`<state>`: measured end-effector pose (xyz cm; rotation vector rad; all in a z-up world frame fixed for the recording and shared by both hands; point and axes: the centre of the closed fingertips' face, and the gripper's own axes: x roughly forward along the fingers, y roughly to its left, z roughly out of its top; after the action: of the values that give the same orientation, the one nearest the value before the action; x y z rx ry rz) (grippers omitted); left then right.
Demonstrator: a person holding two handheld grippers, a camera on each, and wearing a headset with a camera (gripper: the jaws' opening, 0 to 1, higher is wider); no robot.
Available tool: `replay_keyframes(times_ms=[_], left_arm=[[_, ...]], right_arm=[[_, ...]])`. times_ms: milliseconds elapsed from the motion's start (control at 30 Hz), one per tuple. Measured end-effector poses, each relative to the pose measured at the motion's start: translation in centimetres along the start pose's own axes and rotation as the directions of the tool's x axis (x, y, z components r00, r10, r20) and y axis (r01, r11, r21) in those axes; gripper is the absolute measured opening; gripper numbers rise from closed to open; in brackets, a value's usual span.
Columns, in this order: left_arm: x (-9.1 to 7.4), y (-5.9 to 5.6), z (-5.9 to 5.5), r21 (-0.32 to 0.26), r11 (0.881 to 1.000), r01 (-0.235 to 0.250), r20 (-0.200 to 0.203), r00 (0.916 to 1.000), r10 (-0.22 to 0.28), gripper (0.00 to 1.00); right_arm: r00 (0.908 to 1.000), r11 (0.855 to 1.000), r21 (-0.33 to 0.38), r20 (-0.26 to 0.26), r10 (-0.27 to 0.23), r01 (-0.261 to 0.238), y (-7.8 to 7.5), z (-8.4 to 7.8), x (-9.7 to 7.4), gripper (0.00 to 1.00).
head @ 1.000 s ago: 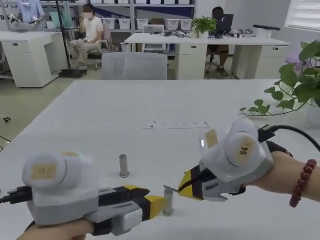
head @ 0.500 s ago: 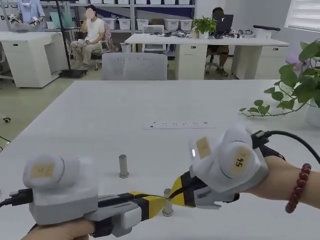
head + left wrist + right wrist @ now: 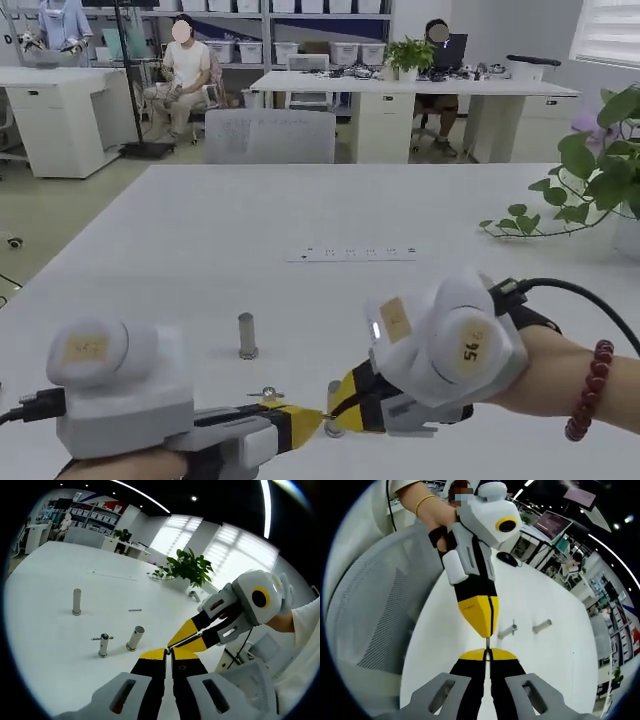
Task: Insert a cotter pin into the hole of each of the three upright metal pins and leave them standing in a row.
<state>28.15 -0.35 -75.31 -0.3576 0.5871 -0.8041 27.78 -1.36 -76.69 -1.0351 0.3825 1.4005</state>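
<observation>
Three grey metal pins stand on the white table. The far pin [image 3: 247, 335] [image 3: 76, 601] is bare. A second pin [image 3: 103, 645] [image 3: 267, 394] [image 3: 507, 630] has a cotter pin through its head. The third pin [image 3: 135, 637] [image 3: 333, 412] [image 3: 541, 626] is bare and stands just behind the gripper tips. My left gripper [image 3: 169, 651] [image 3: 312, 424] and right gripper [image 3: 487, 652] [image 3: 334, 408] meet tip to tip above the table, both shut. A thin cotter pin [image 3: 487, 644] bridges the two tips.
A loose cotter pin [image 3: 134, 610] lies on the table beyond the pins. A white power strip [image 3: 350, 250] lies mid-table and a leafy plant [image 3: 590, 180] stands at the right edge. A grey chair [image 3: 268, 133] is at the far edge, with people seated beyond.
My right gripper has moved left and down until its tip touches the left gripper's tip. The left gripper has sunk lower, uncovering the pin with the cotter pin through it.
</observation>
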Motion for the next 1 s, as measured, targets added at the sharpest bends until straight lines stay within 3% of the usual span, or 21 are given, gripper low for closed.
replay_keyframes(times_ms=[133,633,767,1000], left_arm=[[-0.14,0.02,-0.24,-0.033,0.999,0.007,-0.012,0.9999,-0.007,0.01],[-0.35,-0.12,0.01,-0.024,1.0,0.012,0.007,0.9999,-0.012,0.0],[-0.29,-0.2,0.03,0.0,1.0,0.015,0.003,0.9999,-0.015,0.0],[-0.28,0.09,-0.42,0.074,0.997,0.007,-0.02,0.9998,-0.005,0.0]], right_arm=[[1.0,1.0,-0.002,-0.001,0.002,-0.002,0.16,0.05,0.09,0.03],[0.9997,1.0,0.017,0.019,-0.015,0.014,0.01,0.34,0.12,0.05],[0.9993,0.997,0.072,0.036,-0.007,0.005,0.01,0.11,0.1,0.08],[0.9966,0.976,0.214,0.079,0.023,-0.039,-0.01,-0.35,-0.38,0.12]])
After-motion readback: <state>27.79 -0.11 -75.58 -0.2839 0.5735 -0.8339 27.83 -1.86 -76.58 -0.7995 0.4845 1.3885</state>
